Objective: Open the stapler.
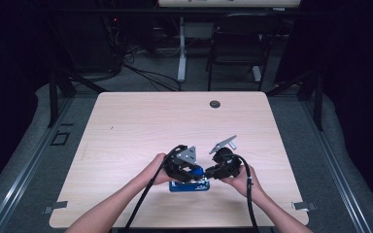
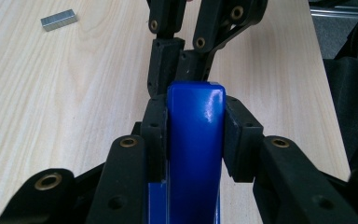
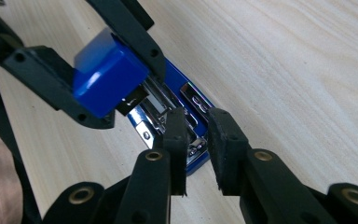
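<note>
Near the person's edge of the surface [image 1: 126, 126], a blue stapler [image 1: 189, 185] is lying with its base flat on the wood and its top arm swung up. The left claw [image 2: 196, 135] is clamping that raised blue arm from both sides, its pads pressing flat against the glossy plastic. The right claw [image 3: 197, 149] is hovering just over the exposed metal staple channel at the stapler's front end, its jaws standing slightly apart and gripping nothing; whether a pad is touching the metal is hard to tell.

Judging by its build, the stapler is handling as a stiff, fairly light thing, hinged at the back, so the lifted arm is likely wanting to spring shut unless held. The plastic cap is looking smooth and possibly slippery, so a squeeze across its flat sides, as the left claw is giving, seems the soundest hold. The chromed channel is narrow and hard, calling for a careful fingertip pinch.

Farther off on the surface, in the left gripper view, a small strip of staples [image 2: 58, 20] is lying well apart from the stapler. Beyond the surface, a dark chair [image 1: 238, 43] is standing.
</note>
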The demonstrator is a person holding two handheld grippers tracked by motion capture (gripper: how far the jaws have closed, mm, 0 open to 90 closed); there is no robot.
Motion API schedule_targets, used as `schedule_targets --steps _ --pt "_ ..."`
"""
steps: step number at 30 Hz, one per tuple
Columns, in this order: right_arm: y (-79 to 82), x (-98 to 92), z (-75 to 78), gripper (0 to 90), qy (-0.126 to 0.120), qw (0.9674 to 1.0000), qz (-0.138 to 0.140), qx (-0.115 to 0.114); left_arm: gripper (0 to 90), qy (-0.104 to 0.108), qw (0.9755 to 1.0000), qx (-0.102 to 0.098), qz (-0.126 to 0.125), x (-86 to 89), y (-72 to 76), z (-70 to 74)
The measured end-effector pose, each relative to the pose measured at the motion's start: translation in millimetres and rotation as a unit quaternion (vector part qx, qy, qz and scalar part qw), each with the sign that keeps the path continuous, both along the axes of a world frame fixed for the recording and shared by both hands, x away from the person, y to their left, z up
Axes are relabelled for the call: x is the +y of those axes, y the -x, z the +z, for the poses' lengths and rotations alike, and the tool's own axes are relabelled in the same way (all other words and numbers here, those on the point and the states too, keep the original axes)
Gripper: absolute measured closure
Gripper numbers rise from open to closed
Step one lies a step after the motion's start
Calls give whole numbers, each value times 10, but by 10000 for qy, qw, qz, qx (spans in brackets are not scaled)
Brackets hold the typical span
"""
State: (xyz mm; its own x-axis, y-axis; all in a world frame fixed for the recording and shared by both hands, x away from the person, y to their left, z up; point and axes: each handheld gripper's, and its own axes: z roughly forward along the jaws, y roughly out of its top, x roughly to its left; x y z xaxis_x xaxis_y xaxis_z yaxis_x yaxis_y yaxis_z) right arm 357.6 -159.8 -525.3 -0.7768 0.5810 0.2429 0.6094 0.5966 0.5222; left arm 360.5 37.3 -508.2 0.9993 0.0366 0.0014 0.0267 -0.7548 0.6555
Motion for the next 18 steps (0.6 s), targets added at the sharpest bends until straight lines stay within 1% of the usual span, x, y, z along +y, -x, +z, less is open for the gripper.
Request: schedule_targets --steps 2,3,7,10,11,14,18 --pt "-6 11 -15 793 44 10000 4 8 661 -13 10000 -21 -10 1 6 6" --pt "-6 19 -26 796 18 10000 -3 18 661 -44 10000 -31 -6 2 9 13" --pt "3 27 -28 805 83 10000 40 -26 661 -14 10000 -56 4 12 17 21" --pt "6 28 -31 805 89 9999 55 -20 661 9 10000 -77 37 14 24 22" --pt "6 28 -34 805 80 9999 62 -17 662 -27 10000 -63 10 18 22 30" --pt "7 25 -38 805 65 10000 68 -19 662 -29 10000 -76 3 22 23 35" --pt "11 27 -43 807 64 9999 89 -70 662 -10 10000 -91 15 33 29 44"
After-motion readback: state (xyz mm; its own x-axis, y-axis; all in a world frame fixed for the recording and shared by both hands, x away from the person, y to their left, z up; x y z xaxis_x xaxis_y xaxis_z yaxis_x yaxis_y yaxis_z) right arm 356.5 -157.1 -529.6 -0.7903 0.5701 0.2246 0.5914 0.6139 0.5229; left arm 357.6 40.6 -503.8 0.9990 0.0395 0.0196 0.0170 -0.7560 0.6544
